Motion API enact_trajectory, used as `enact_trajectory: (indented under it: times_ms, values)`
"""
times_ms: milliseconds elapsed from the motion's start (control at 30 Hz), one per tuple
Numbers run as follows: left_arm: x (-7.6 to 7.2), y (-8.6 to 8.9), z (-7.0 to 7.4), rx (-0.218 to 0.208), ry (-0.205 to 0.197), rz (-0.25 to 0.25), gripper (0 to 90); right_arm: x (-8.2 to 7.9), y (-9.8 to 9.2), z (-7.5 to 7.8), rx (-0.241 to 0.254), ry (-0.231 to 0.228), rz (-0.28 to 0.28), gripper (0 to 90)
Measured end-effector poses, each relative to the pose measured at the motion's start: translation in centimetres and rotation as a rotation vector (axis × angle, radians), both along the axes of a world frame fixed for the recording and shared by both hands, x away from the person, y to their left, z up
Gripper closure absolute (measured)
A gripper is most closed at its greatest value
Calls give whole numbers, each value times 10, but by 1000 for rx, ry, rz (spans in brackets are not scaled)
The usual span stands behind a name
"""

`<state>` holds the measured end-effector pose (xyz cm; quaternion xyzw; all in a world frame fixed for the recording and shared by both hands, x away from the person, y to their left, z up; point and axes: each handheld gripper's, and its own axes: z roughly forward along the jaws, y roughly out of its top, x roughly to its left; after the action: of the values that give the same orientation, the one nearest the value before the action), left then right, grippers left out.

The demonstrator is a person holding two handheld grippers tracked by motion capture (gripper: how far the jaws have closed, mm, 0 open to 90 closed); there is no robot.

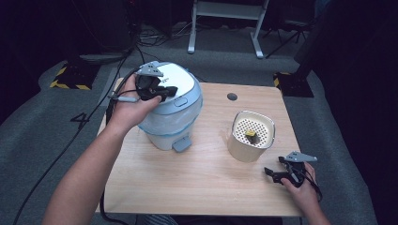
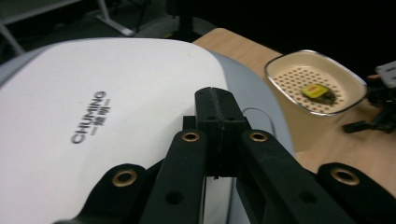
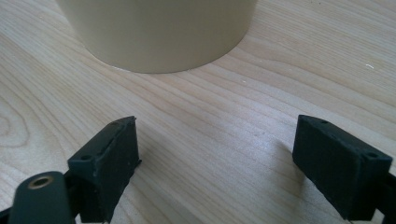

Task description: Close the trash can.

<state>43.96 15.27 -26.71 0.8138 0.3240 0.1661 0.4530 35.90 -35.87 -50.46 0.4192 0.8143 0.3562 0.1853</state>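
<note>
Pedal bin [image 1: 171, 110], one only, stands on the left half of the wooden table [image 1: 202, 178]: white lid [image 2: 93, 116], pale blue-grey body, one grey foot pedal [image 1: 181, 145] at its base facing the person, clear liner bag showing around the rim. Lid is down. Lid print reads "CHUMING" [image 2: 88, 116] in grey capitals, with a smaller line of characters beneath that I can't read. One small oval push-button outline [image 1: 180, 102] at the lid's front edge.

Left gripper [image 1: 165, 91], one, rests over the top of the lid near its front; in the left gripper view its jaws are pressed flat together with nothing between them, tips just above or on the lid surface, contact can't be told. One grey three-cornered plate [image 1: 151, 69] on top, cable trailing off the left table edge.

Right gripper [image 1: 273, 174], one, sits low on the table near the right front corner, just beside the cream container [image 1: 250, 136]. Jaws wide apart, empty, bare wood between them in the right gripper view.

Cream container: one, rounded-square, perforated insert on top with one small yellow-and-dark item [image 1: 251, 134] lying on it; any writing on it is too small to read.

One dark round hole [image 1: 232, 96] in the tabletop, far side. One "4" marking [image 1: 80, 120] on the grey floor at left. Two yellow-black hazard-striped patches [image 1: 70, 79] on the floor.
</note>
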Motion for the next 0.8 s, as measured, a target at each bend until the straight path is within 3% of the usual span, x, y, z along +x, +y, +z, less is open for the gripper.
enact_trajectory:
  times_ms: [100,200,300,433,467,500,567,633,800]
  values:
    - [0,-1,1,5,5,5,900,0,0,0,0,0,0,144]
    - [0,-5,-1,61,-10,13,900,0,0,0,0,0,0,143]
    - [0,-7,-2,61,-31,12,900,0,0,0,0,0,1,144]
    - [1,-4,-4,23,-36,3,897,0,0,0,0,0,1,143]
    - [1,-3,-5,8,-52,4,842,0,0,0,0,0,0,144]
    - [1,-2,-5,-9,-69,4,716,0,0,0,0,0,0,143]
    - [-1,1,-4,-82,-81,-14,643,0,0,0,0,0,1,143]
    - [-5,3,-2,-124,-103,-30,552,0,0,0,0,0,1,143]
    - [-23,2,0,-155,-125,-92,470,0,0,0,0,0,0,144]
